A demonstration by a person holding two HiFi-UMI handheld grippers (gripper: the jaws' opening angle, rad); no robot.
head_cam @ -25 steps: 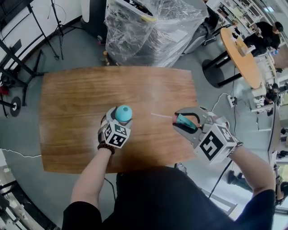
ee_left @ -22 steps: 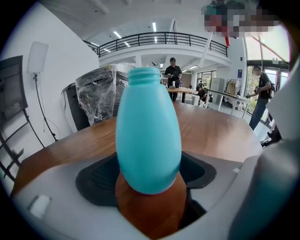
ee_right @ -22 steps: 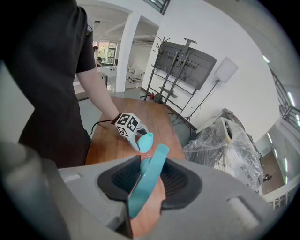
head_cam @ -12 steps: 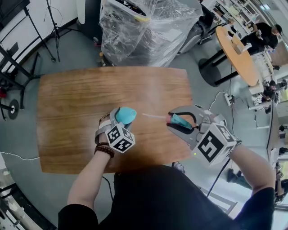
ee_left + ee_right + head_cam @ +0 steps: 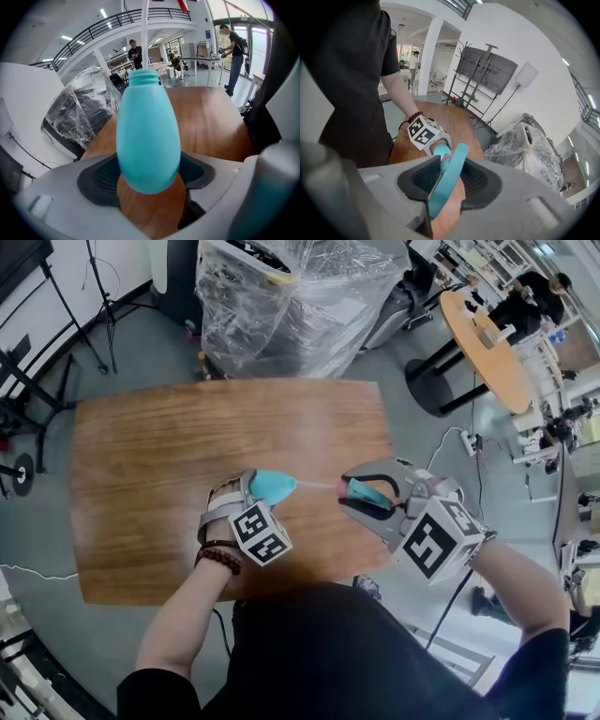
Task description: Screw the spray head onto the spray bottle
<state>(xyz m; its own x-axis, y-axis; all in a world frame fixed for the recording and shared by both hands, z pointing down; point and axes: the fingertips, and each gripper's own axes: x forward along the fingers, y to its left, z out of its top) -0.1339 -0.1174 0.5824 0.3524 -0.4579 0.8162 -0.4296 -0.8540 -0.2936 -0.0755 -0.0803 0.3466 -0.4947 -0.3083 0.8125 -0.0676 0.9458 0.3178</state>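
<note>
A teal spray bottle (image 5: 273, 487) lies tilted above the wooden table (image 5: 141, 446), its open neck pointing right. My left gripper (image 5: 258, 493) is shut on its round body; in the left gripper view the bottle (image 5: 147, 136) fills the space between the dark pads (image 5: 101, 177). My right gripper (image 5: 362, 495) is shut on the teal spray head (image 5: 371, 493). The head's thin white dip tube (image 5: 319, 486) reaches left to the bottle's mouth. In the left gripper view the tube (image 5: 145, 33) comes down into the neck (image 5: 144, 78). The right gripper view shows the head's trigger (image 5: 449, 178) between the pads.
A plastic-wrapped stack (image 5: 291, 296) stands beyond the table's far edge. Stands and cables (image 5: 37, 352) are on the floor at the left. A round table (image 5: 487, 343) with people near it is at the upper right. The person's body is at the table's near edge.
The left gripper has rolled and shifted right, tipping the bottle from neck-up to neck-right. The dip tube's tip, earlier apart from the bottle, now meets its mouth. The right gripper has hardly moved.
</note>
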